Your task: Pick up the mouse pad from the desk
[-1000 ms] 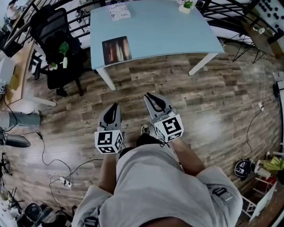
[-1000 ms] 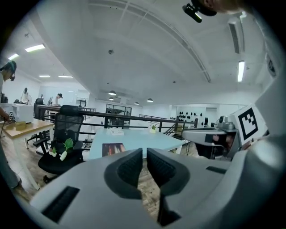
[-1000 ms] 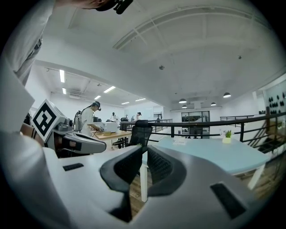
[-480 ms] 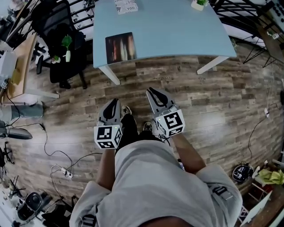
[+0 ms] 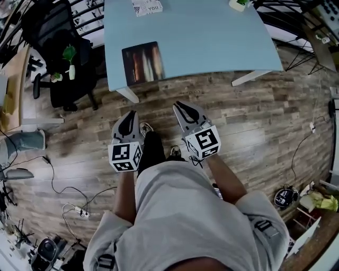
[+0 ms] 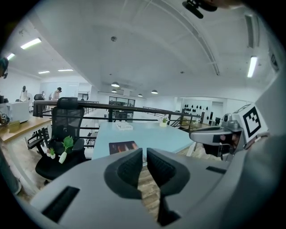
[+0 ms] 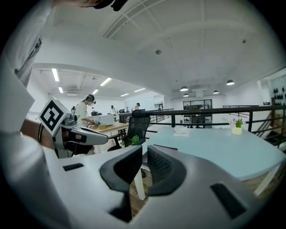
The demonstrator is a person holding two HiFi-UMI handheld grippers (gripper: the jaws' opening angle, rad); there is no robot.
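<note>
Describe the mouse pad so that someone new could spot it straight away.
Find the light blue desk at the top of the head view. The mouse pad lies flat near the desk's front left corner. It is the only dark rectangle there, streaked red and white; the pale booklet and the small plant sit at the far edge.
</note>
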